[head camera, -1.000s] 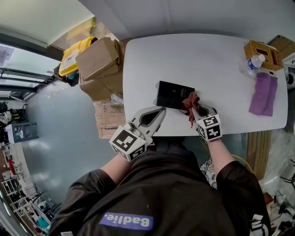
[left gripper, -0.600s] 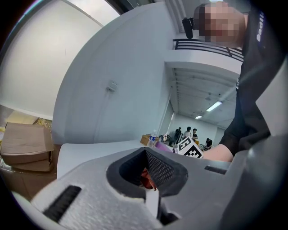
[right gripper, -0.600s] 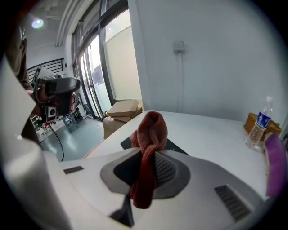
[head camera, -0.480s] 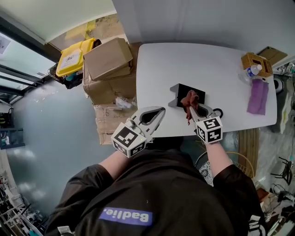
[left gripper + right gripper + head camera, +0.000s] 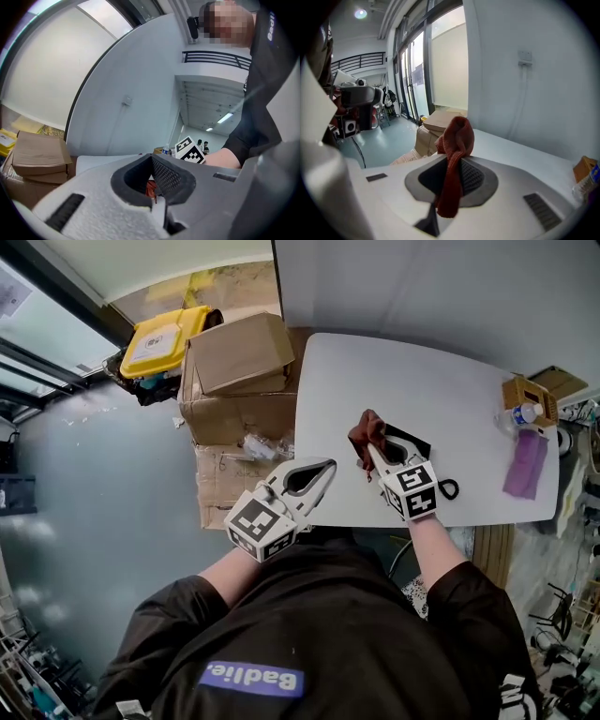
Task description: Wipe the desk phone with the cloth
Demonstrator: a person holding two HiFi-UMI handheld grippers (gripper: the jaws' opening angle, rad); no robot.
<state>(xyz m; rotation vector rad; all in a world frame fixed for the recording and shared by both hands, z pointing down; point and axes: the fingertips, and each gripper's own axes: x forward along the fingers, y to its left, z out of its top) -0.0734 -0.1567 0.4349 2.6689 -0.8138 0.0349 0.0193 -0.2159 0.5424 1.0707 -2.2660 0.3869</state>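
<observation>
Looking down past the dark jacket: two grippers, one in each hand, both over the near edge of the white table (image 5: 422, 371).

Left gripper (image 5: 323, 468): jaws pressed together, nothing between them. It is held just off the table edge, well left of the work.

Right gripper (image 5: 371, 450): clenched on one red cloth (image 5: 364, 430). In the right gripper view the cloth is pinched at mid-length, with a bunched loop above the jaws and a tail hanging below.

One black desk phone (image 5: 415, 441) lies flat near the table's near edge, partly covered by the right gripper. The bunched cloth sits at the phone's left end; I cannot tell whether it touches. One black cord loop (image 5: 448, 489) lies just right of the gripper.

At the far right end of the table:
- one purple cloth (image 5: 523, 465), lying flat
- one water bottle (image 5: 518, 416), just beyond it
- one woven basket (image 5: 527, 392), beside the bottle

On the floor left of the table: three cardboard boxes (image 5: 234, 413) stacked against it, and one yellow bin (image 5: 164, 338) past them.
</observation>
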